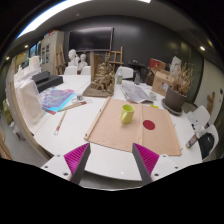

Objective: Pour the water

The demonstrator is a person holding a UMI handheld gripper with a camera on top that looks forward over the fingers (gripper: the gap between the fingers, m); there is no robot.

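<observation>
Lots here is too small to make out. The far edge of the white table point(60, 140) is a jumble: some papers point(137, 92), a wooden thing point(100, 80) that I can't identify, and stuff behind it that just blurs together. No idea what's inside the cup either, its inside isn't visible from here.

What I can count: one yellow-green cup point(127, 114), standing upright on a tan board point(118, 128) in the middle of the table. One dark red round spot point(149, 125) on the same board, just beside the cup but not touching it. One pencil-like stick point(61, 121) lying off the board's left edge. One colourful book or folder point(58, 99) toward the table's left edge.

The gripper point(112, 158) has its fingers spread wide apart, nothing between them. Two magenta pads point(76, 156) show. The cup sits well beyond the fingertips.
</observation>
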